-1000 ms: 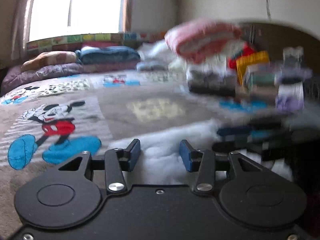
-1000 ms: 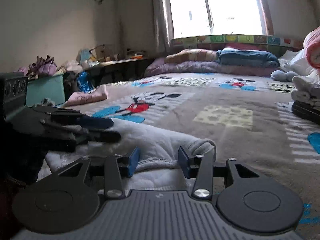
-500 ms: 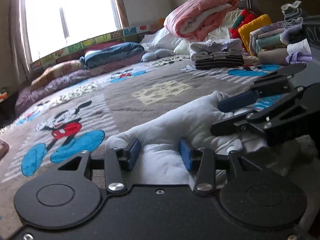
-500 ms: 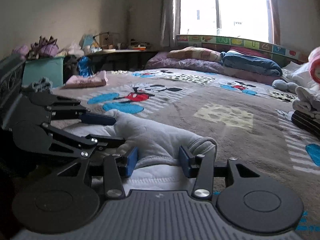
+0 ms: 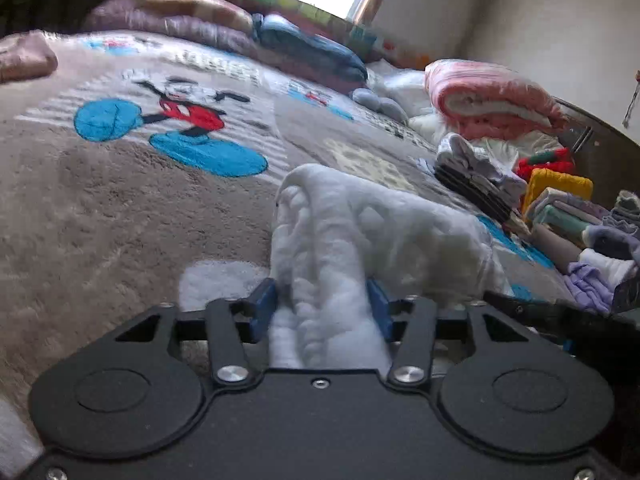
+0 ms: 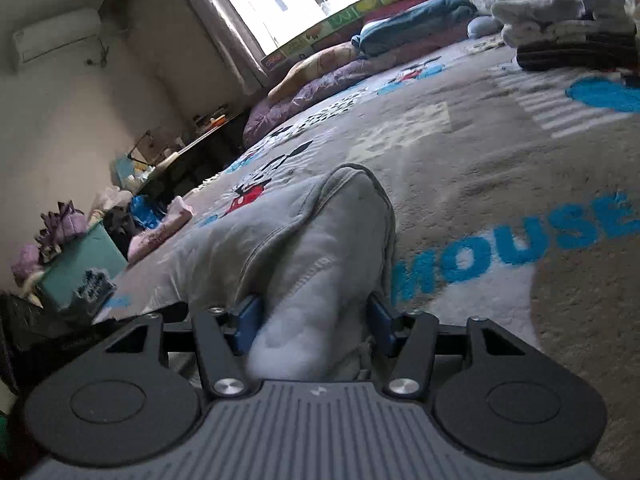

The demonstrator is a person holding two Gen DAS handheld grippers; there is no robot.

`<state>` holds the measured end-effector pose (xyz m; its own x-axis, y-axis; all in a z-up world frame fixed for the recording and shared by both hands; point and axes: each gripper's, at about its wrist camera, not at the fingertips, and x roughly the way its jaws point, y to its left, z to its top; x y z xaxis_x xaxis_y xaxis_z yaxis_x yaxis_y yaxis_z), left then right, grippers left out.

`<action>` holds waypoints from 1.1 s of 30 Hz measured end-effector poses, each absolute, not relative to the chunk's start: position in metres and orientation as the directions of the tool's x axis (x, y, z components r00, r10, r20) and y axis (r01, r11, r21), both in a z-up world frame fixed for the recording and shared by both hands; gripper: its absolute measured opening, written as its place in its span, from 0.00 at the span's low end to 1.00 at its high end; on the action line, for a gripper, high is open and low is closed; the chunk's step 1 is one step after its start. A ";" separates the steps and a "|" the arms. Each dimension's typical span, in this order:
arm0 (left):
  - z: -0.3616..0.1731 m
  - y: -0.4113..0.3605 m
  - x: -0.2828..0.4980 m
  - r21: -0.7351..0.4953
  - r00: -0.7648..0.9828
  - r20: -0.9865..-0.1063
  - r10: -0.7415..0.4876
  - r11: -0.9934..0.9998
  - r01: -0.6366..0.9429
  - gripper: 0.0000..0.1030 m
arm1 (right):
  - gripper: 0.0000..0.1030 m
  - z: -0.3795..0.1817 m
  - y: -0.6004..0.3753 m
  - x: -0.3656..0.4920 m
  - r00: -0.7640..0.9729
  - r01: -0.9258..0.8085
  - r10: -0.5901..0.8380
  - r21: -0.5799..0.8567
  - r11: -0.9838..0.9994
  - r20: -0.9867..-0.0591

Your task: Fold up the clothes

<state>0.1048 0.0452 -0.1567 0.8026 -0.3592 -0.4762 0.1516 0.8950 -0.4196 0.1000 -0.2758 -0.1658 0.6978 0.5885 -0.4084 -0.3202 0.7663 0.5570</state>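
Cartoon-mouse bedding [image 5: 120, 200] covers the bed, with folded stacks [image 5: 476, 176] and a pink quilt [image 5: 488, 100] piled by the headboard. Both the left gripper [image 5: 320, 312] and right gripper [image 6: 316, 320] pinch bunched folds of the pale fleece garment [image 6: 304, 240], which trails forward across the blanket between them.

Left gripper [image 5: 322, 312] clamping bunched white fleece garment [image 5: 360, 232], cartoon-print blanket [image 5: 120, 200] beneath, folded stacks [image 5: 568, 216] right.

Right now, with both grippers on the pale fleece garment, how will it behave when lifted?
The fleece garment will likely droop: it already lies in soft rumpled folds. It looks thick and fluffy, so probably light. The fuzzy pile bunched between the blue fingers should resist slipping.
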 end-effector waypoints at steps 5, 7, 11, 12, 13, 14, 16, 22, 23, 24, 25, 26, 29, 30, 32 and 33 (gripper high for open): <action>-0.140 0.061 0.096 -0.455 0.818 -0.450 -0.359 0.880 0.136 0.56 | 0.60 -0.162 -0.289 0.090 0.720 -0.276 0.578 0.605 0.747 -0.385; -0.132 0.073 0.087 -0.500 0.832 -0.423 -0.359 0.858 0.116 0.56 | 0.61 -0.160 -0.297 0.085 0.739 -0.253 0.568 0.632 0.733 -0.364; -0.127 0.095 0.083 -0.618 0.843 -0.392 -0.368 0.784 0.055 0.64 | 0.72 -0.160 -0.312 0.089 0.755 -0.210 0.564 0.691 0.691 -0.335; -0.127 0.100 0.083 -0.651 0.842 -0.386 -0.377 0.758 0.042 0.65 | 0.73 -0.163 -0.316 0.092 0.752 -0.198 0.572 0.715 0.670 -0.328; -0.127 0.102 0.083 -0.677 0.840 -0.379 -0.389 0.735 0.035 0.66 | 0.73 -0.166 -0.319 0.095 0.750 -0.186 0.579 0.738 0.648 -0.320; -0.128 0.102 0.086 -0.696 0.836 -0.373 -0.403 0.717 0.035 0.67 | 0.74 -0.169 -0.320 0.098 0.742 -0.183 0.593 0.756 0.628 -0.313; -0.132 0.100 0.092 -0.725 0.823 -0.366 -0.434 0.687 0.040 0.67 | 0.76 -0.176 -0.317 0.103 0.719 -0.191 0.624 0.776 0.601 -0.307; -0.162 0.084 0.112 -0.734 0.766 -0.410 -0.496 0.678 0.047 0.67 | 0.76 -0.184 -0.305 0.111 0.679 -0.223 0.657 0.761 0.610 -0.328; -0.162 0.083 0.113 -0.734 0.764 -0.406 -0.502 0.677 0.055 0.67 | 0.76 -0.185 -0.304 0.112 0.677 -0.225 0.658 0.758 0.612 -0.330; -0.160 0.083 0.117 -0.742 0.754 -0.413 -0.510 0.669 0.046 0.67 | 0.76 -0.184 -0.302 0.112 0.670 -0.230 0.663 0.756 0.612 -0.333; -0.158 0.082 0.120 -0.750 0.742 -0.414 -0.527 0.659 0.050 0.67 | 0.73 -0.183 -0.297 0.111 0.660 -0.240 0.670 0.749 0.618 -0.341; -0.157 0.079 0.123 -0.756 0.728 -0.409 -0.550 0.651 0.067 0.67 | 0.70 -0.183 -0.293 0.111 0.657 -0.245 0.669 0.740 0.626 -0.348; -0.159 0.073 0.122 -0.724 0.727 -0.418 -0.545 0.683 0.096 0.57 | 0.60 -0.182 -0.283 0.109 0.664 -0.247 0.666 0.741 0.624 -0.340; -0.161 0.075 0.121 -0.740 0.730 -0.402 -0.553 0.666 0.096 0.52 | 0.59 -0.183 -0.281 0.107 0.668 -0.247 0.667 0.747 0.617 -0.329; -0.164 0.081 0.119 -0.778 0.737 -0.363 -0.570 0.620 0.096 0.46 | 0.56 -0.178 -0.278 0.106 0.674 -0.266 0.667 0.739 0.619 -0.317; -0.165 0.083 0.118 -0.788 0.740 -0.348 -0.575 0.608 0.102 0.43 | 0.55 -0.176 -0.276 0.106 0.677 -0.276 0.667 0.733 0.622 -0.311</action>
